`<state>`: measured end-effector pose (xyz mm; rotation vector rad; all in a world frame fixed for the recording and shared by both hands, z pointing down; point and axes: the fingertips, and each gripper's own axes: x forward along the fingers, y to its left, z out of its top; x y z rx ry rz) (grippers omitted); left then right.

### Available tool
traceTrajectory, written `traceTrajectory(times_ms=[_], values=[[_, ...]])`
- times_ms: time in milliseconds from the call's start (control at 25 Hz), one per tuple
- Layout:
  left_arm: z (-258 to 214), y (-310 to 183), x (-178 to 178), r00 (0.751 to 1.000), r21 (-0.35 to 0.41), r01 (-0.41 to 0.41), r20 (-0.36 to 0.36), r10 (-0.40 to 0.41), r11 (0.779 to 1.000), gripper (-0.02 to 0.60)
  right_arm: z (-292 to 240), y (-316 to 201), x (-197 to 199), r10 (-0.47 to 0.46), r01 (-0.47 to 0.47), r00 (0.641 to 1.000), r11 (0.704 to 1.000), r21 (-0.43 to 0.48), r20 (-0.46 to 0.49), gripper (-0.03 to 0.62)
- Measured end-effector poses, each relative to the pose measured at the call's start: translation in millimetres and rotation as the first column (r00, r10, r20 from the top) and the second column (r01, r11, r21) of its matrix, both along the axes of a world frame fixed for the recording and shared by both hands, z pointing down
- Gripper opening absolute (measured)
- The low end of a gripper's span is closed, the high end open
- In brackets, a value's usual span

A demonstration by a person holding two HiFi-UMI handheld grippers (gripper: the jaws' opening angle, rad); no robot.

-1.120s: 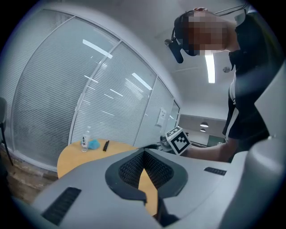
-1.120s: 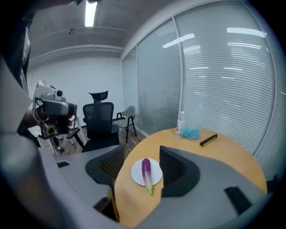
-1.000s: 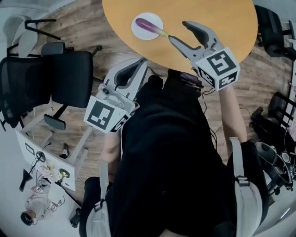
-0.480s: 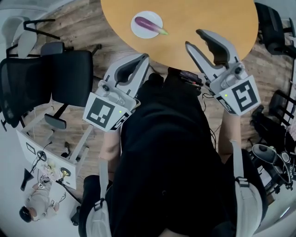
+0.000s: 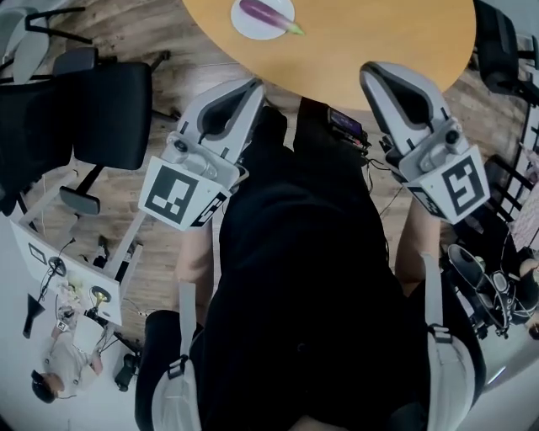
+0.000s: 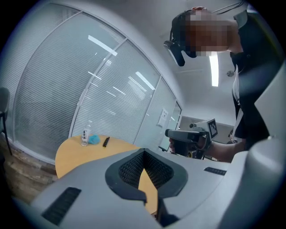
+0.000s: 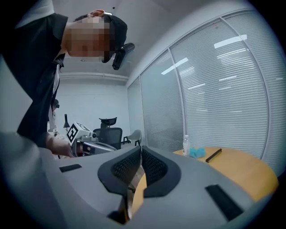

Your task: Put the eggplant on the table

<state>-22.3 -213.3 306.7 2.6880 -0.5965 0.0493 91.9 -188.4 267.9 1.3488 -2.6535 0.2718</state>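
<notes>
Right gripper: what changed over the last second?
Right gripper pulled back from the eggplant toward the person; its jaws have just been closing, now shut with nothing between. Eggplant stayed on the plate; left gripper stayed shut.

No word, brand or number is showing legibly. The left gripper [image 5: 251, 87] is carrying a black-and-white square marker [image 5: 178, 198] on its cube, and the right gripper [image 5: 370, 74] is carrying a second marker [image 5: 459, 187]; both are showing coded patterns, not letters. A bottle [image 6: 84, 137] near the far edge of the table [image 6: 67, 156] is bearing a label too small to read.
</notes>
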Motion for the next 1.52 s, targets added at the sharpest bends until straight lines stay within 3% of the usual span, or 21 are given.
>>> traceTrajectory(times_ms=[160, 360, 680, 920, 1160, 1520], values=[[-3, 11, -7, 0.998, 0.002, 0.058, -0.011, -0.058, 0.998, 0.012, 4, 16, -4, -0.034, 0.034, 0.999, 0.999, 0.002, -0.029, 0.025], [-18, 50, 3, 0.999, 0.039, 0.035, 0.018, -0.036, 0.999, 0.012, -16, 45, 3, -0.037, 0.041, 0.998, 0.997, 0.071, -0.051, 0.024], [-40, 139, 77, 1.000, 0.067, -0.018, 0.018, 0.017, 0.998, 0.012, -42, 155, 79, 0.033, -0.028, 0.999, 0.994, 0.106, -0.041, 0.021], [-37, 245, 122, 0.998, 0.067, -0.044, 0.049, 0.041, 0.997, 0.012, -41, 260, 130, 0.078, -0.084, 0.995, 0.991, 0.105, 0.058, 0.021], [-34, 324, 132, 0.996, 0.050, -0.001, 0.090, -0.003, 0.999, 0.012, -34, 321, 144, 0.032, -0.040, 0.997, 0.993, 0.107, 0.077, 0.021], [-47, 351, 115, 0.990, 0.080, 0.092, 0.103, -0.100, 0.993, 0.012, -36, 335, 136, -0.025, 0.003, 0.984, 0.993, 0.121, 0.178, 0.021]])
